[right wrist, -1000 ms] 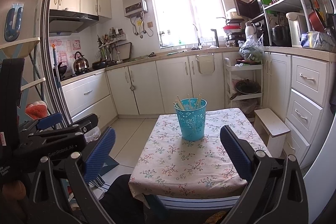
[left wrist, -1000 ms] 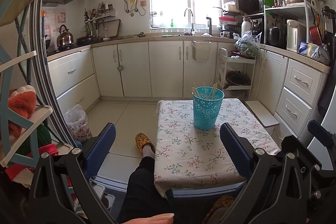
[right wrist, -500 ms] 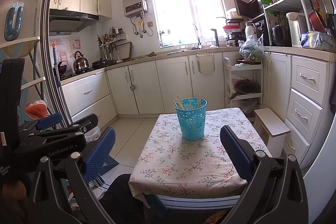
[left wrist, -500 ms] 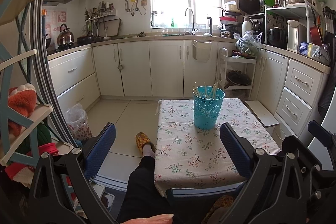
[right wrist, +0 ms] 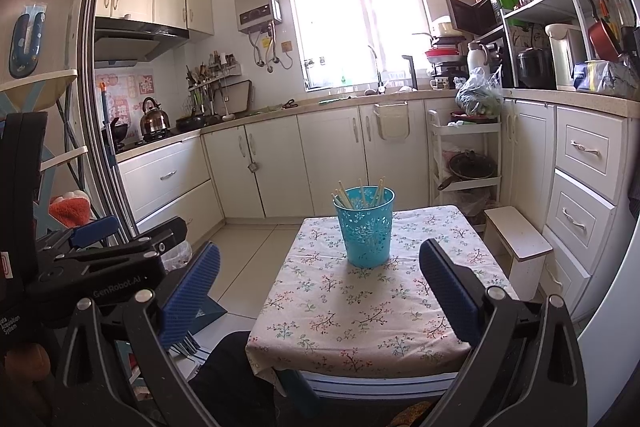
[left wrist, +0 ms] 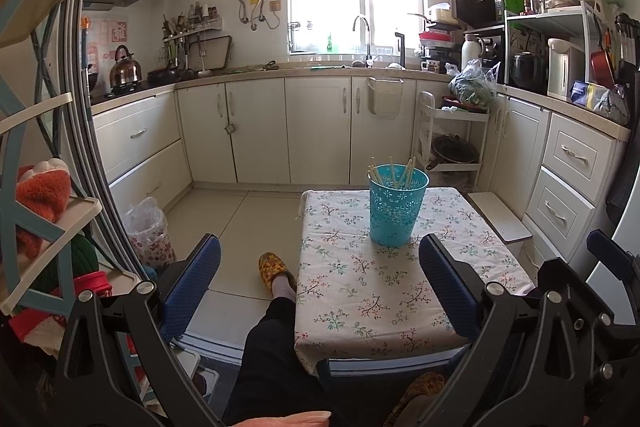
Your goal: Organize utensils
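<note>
Blue-padded tongs [left wrist: 320, 283] [right wrist: 320, 287] level, spread wide, empty.

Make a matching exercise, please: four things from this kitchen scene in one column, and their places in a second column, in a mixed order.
Things:
1. teal basket
2. chopsticks
3. kettle
4. white stool

Places:
A. on the stove at the left
B. on the floral tablecloth
C. standing inside the basket
D. on the floor to the right of the table

Right pairs: 1-B, 2-C, 3-A, 4-D
</note>
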